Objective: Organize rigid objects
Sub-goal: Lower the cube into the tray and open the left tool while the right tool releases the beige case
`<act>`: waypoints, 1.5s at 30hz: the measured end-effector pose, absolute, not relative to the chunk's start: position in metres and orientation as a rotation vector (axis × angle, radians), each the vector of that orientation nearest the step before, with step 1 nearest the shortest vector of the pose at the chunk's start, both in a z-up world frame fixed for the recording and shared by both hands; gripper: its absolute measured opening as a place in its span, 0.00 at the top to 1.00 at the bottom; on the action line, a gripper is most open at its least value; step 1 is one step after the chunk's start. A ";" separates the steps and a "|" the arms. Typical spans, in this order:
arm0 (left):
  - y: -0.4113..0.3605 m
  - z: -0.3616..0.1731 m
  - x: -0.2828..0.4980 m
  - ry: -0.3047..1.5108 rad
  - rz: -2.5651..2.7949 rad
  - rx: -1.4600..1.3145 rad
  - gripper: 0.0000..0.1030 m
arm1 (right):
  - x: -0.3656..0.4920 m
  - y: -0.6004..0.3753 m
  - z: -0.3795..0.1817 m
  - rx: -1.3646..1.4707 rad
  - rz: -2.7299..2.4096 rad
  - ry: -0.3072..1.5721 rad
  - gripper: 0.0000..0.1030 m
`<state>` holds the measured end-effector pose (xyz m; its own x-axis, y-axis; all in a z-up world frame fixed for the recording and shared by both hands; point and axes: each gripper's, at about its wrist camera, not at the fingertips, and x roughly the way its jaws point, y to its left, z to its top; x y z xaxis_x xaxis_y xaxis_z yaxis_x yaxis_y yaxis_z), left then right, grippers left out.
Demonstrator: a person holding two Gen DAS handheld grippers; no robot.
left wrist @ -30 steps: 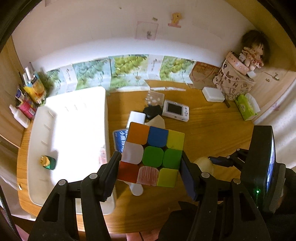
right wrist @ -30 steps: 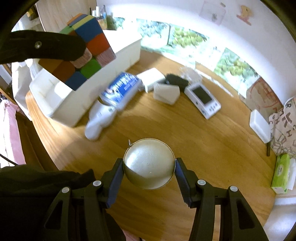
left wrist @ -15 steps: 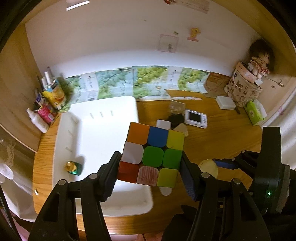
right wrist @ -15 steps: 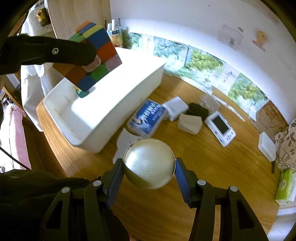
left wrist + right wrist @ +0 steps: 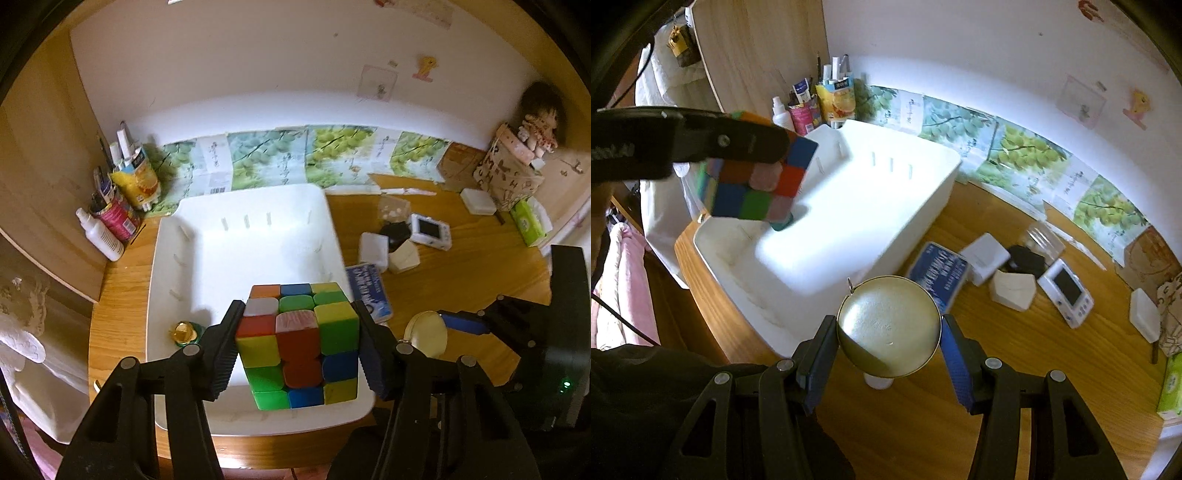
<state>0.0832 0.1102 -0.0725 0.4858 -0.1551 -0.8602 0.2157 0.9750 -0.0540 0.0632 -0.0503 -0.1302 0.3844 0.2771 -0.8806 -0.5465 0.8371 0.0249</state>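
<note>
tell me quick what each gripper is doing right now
left gripper: closed on the puzzle cube, over the white bin.
right gripper: closed on the round gold tin.

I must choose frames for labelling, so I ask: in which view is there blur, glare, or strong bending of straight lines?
Right wrist view: the puzzle cube and the left gripper are smeared by motion; the white bin is overexposed, its floor glaring. Left wrist view: the cube is sharp, the bin bright but readable. Both views: fisheye bending, dark corners.
</note>
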 end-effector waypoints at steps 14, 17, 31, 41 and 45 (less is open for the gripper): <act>0.148 -0.098 0.095 1.111 -0.168 0.085 0.41 | 0.069 -0.011 -0.140 -0.219 0.573 1.029 0.46; 0.155 -0.100 0.097 1.119 -0.151 0.077 0.41 | 0.070 -0.006 -0.140 -0.208 0.587 1.022 0.46; 0.163 -0.099 0.099 1.078 -0.133 0.063 0.40 | 0.069 -0.002 -0.140 -0.118 0.615 0.965 0.44; 0.171 -0.097 0.097 1.028 -0.118 0.001 0.28 | 0.062 -0.008 -0.135 -0.082 0.583 0.872 0.30; 0.171 -0.093 0.093 0.986 -0.115 -0.034 0.28 | 0.059 -0.012 -0.132 -0.074 0.572 0.834 0.29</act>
